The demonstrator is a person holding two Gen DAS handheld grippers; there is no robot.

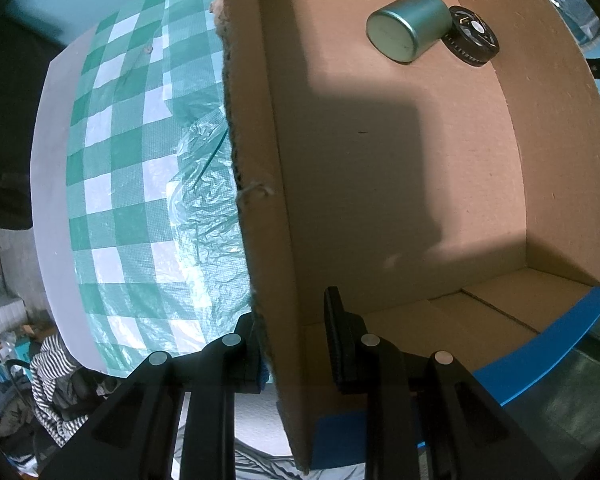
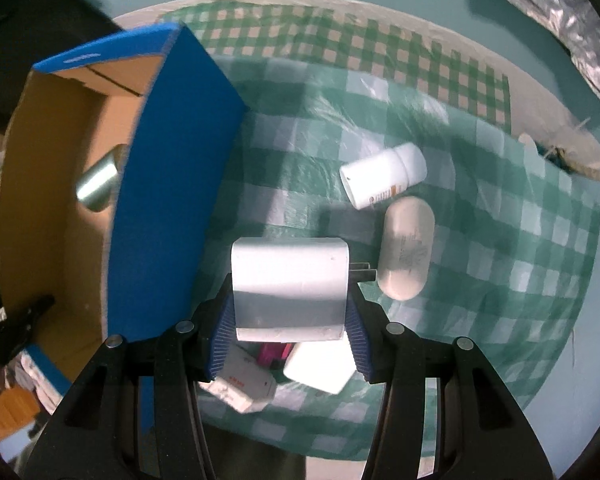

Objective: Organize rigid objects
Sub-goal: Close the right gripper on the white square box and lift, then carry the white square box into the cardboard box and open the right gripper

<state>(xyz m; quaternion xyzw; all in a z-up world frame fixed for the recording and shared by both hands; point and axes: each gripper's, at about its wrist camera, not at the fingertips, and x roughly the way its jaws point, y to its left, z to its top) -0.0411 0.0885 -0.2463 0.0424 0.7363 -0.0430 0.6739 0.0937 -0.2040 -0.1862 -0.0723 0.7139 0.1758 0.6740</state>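
The green-and-white checked cloth (image 2: 480, 216) covers the table, and the cardboard box (image 1: 400, 160) with blue outer walls stands on it, at the cloth's left side in the right wrist view. The left gripper (image 1: 296, 344) straddles one box wall: one finger is outside it and the other inside, but whether the pads press the cardboard cannot be told. Deep inside the box, in a far corner, a metallic green tin (image 1: 410, 26) lies on its side, and a black round disc (image 1: 474, 36) touches it, leaning against the corner.

Just beside the box's blue wall, the right gripper (image 2: 290, 320) holds a white plug adapter (image 2: 290, 280) above the cloth, its blue ribbed pads pinching the adapter's two sides, prongs pointing away from the box. Farther from the box lie a cream oval case (image 2: 406, 248) and a white pill bottle (image 2: 382, 174), close together. Under the adapter, near the box, sit a white block (image 2: 320, 368), a white item with red print (image 2: 242, 386), and a small pink thing (image 2: 274, 354).
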